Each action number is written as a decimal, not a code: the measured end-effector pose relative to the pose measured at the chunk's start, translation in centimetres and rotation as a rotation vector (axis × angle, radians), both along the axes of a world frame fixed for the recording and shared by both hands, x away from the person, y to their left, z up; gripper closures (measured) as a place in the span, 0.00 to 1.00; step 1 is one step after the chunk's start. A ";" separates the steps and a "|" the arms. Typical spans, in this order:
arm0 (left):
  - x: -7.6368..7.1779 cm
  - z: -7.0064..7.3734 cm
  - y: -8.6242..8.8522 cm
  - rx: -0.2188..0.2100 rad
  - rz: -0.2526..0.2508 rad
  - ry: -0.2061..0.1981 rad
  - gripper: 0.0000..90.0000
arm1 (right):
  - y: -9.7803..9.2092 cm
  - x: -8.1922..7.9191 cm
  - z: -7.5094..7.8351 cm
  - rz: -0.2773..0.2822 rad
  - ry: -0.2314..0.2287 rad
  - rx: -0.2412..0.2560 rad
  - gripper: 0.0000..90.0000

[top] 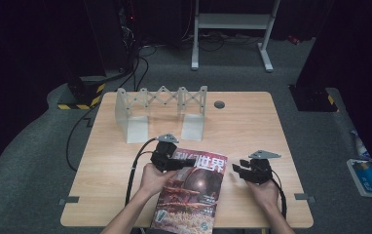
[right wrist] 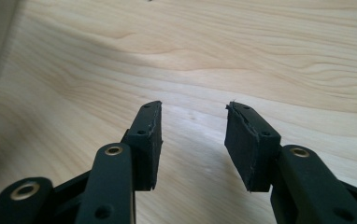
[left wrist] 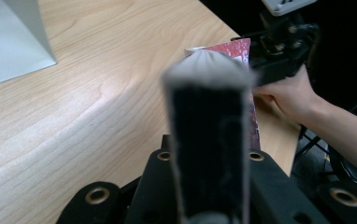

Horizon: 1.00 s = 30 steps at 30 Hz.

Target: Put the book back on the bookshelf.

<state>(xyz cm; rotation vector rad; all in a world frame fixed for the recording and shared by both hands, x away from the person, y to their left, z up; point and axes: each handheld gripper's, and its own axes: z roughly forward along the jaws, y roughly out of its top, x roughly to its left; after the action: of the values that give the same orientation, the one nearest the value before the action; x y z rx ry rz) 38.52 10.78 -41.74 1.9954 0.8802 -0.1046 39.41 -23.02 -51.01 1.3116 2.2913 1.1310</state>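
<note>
High view: magazine (top: 194, 190) edge between left gripper (top: 181, 163) fingers.

- The room was dark around the lit table (top: 252, 122) in the high view.
- The left gripper (left wrist: 209, 88) view was badly blurred on its near jaw.
- A bright sheen crossed the wood; the right gripper (right wrist: 193, 121) view stayed fairly sharp.

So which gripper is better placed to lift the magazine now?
Left, probably. The left gripper is already shut on the magazine at its top edge, while the right gripper is open over bare table beside it, holding nothing.
</note>
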 end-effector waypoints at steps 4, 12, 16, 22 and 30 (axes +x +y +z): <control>-0.4 0.7 -0.3 0.014 -0.011 -0.011 0.93 | -1.1 0.0 -0.3 -0.042 -0.004 0.033 0.62; -1.0 2.0 -0.6 0.016 -0.046 -0.034 0.93 | -2.3 0.0 -1.0 -0.099 -0.020 0.001 0.61; -1.2 2.5 -0.8 0.016 -0.063 -0.039 0.93 | -2.4 0.1 -1.3 -0.112 -0.022 -0.009 0.60; -1.4 3.5 -1.1 0.028 -0.096 -0.053 0.93 | -2.1 -0.4 -1.9 -0.114 -0.090 -0.026 0.57; -1.5 5.3 -2.1 0.061 -0.159 -0.072 0.93 | -1.4 -0.7 -2.2 -0.098 -0.147 -0.098 0.54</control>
<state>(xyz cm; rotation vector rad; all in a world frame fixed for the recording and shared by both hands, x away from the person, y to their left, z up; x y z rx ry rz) 37.01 8.71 -36.48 2.1112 0.6858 -0.0960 38.68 -24.45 -53.20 1.2466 2.1249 1.0338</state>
